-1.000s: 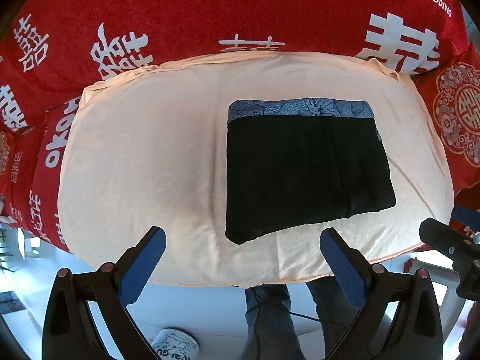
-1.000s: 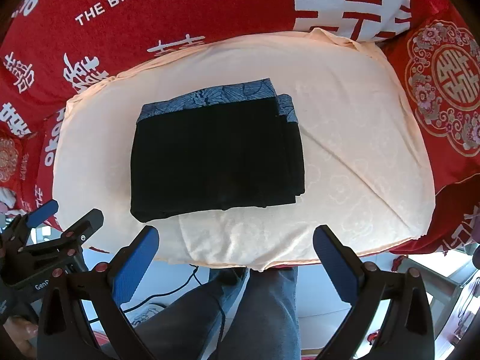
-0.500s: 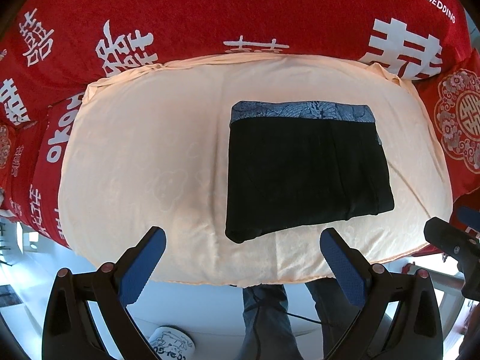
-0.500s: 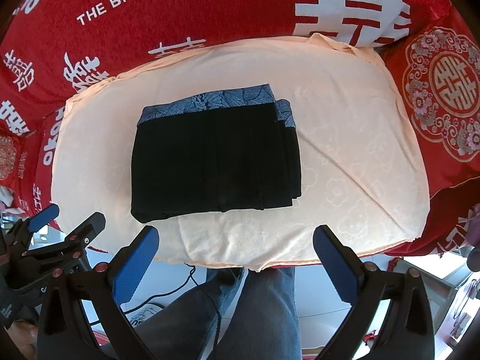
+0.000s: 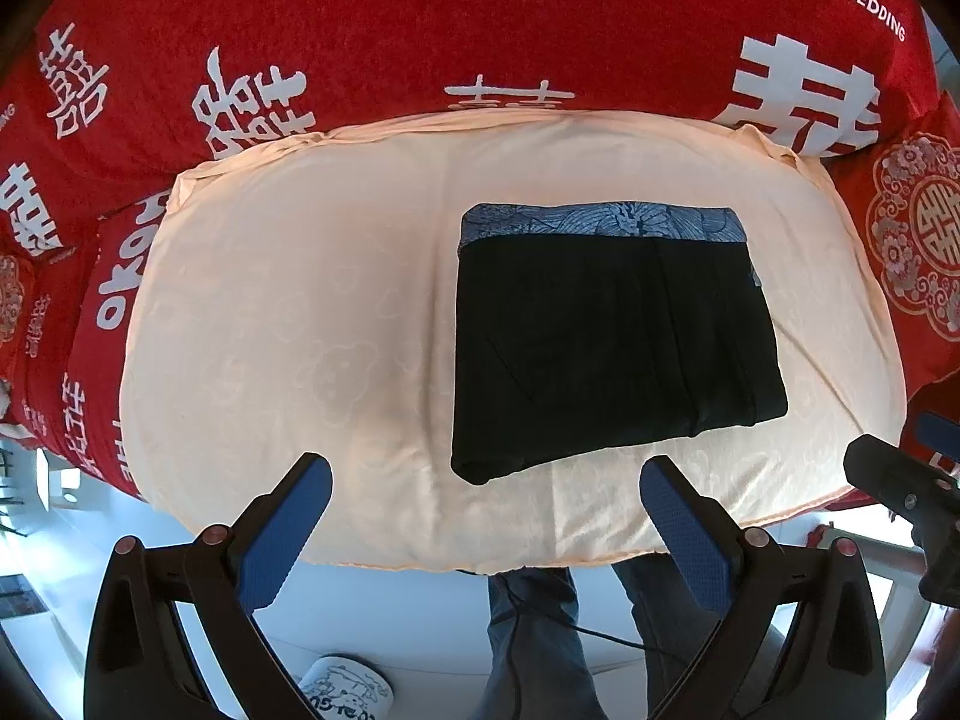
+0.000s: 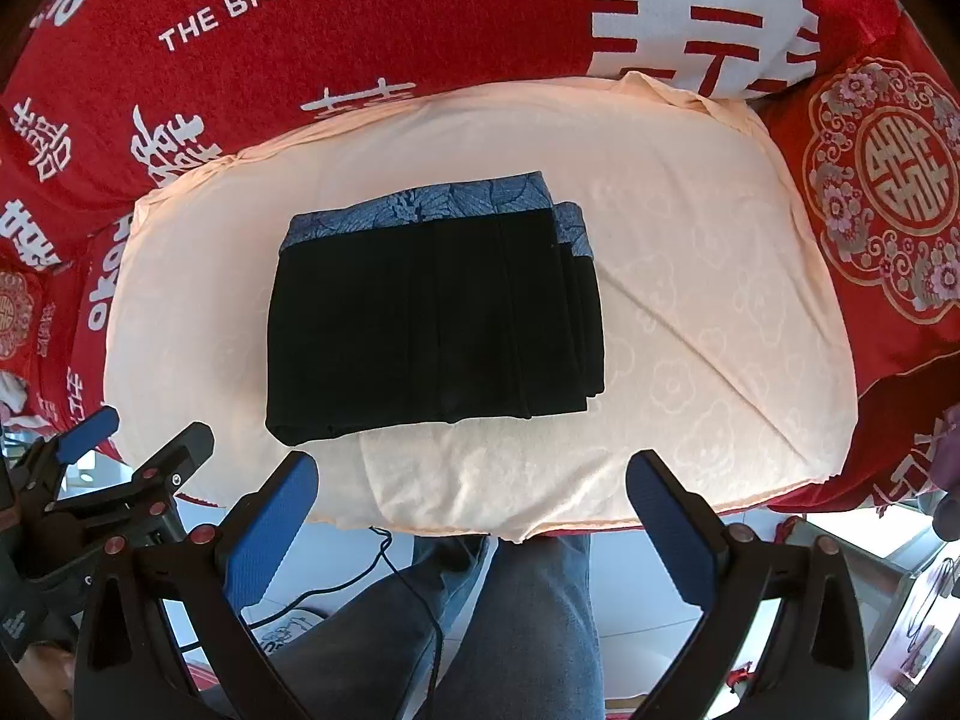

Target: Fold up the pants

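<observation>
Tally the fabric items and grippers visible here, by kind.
Folded black pants: 1
Cream cloth under them: 1
Red printed cover: 1
Red embroidered cushion: 1
Open grippers, left gripper and right gripper: 2
Total: 6

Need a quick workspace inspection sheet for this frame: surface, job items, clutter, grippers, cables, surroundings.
Surface: cream cloth over a cushion, mildly creased.
Job's things: black pants folded into a compact rectangle, blue patterned waistband at the far edge.
Clutter: nothing seen on the cloth.
Grippers: left gripper and right gripper both open, empty, hovering at the near edge, apart from the pants.
Cables: thin black cable hanging below the near edge.
Surroundings: red wedding fabric behind, embroidered red cushion on the right, operator's jeans below.
</observation>
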Demonstrator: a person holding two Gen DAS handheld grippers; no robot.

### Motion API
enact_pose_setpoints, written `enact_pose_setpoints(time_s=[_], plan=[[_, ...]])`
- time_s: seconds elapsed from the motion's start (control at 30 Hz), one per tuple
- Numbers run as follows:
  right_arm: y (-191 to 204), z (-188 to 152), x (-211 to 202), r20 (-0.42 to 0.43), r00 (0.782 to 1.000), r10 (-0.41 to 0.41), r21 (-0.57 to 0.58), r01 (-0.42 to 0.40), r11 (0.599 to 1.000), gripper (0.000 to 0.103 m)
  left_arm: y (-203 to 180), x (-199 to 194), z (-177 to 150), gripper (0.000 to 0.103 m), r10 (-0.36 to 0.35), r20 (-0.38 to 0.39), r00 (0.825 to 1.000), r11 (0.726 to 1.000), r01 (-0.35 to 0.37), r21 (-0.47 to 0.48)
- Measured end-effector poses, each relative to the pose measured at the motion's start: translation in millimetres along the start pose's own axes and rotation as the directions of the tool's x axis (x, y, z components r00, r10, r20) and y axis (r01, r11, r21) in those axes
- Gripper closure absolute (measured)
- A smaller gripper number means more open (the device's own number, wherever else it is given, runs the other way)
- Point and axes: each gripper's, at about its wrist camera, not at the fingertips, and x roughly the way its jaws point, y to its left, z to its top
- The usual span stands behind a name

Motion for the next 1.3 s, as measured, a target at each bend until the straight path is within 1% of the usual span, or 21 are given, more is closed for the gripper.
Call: enact_pose_setpoints(time_s=[0.5,0.8,0.93,1.07,1.2,1.3], plan=[[-1.9,-6.3,-1.9,0.013,1.000,-0.004,0.018,0.003,1.000,0.001,-4.1,-3.9,3.1,0.000,0.029,0.027,0.999,0.999,-0.029,0.014],[-3.3,-4.5,-1.2,0.012,1.000,-0.009,0.020,0.009,1.000,0.001,-1.9,-3.0,5.6,0.000,0.017,0.031,0.999,1.000,-0.017,0.002],[-3.1,-3.4,-0.4,0.008,1.000,-0.010,0.016,0.010,1.000,0.001,-2.0,-1.4,5.8,0.000,0.025,0.028,0.999,1.000,-0.025,-0.002],[-1.5,-2.4,1.0,0.004,1.000,-0.010,0.009,0.010,1.000,0.001,-0.5,0.7,6.6,0.000,0.015,0.019,1.000,1.000,-0.014,-0.017],[0.5,-1.5,2.2,0.001,1.000,-0.012,0.006,0.012,1.000,0.001,0.2,-1.6,7.1,0.000,-0.004,0.032,0.999,1.000,0.005,-0.013],[1.5,-0.9,2.3,0.001,1.000,-0.012,0.006,0.012,1.000,0.001,-0.6,-3.0,8.7,0.000,-0.006,0.037,0.999,1.000,0.006,-0.014]])
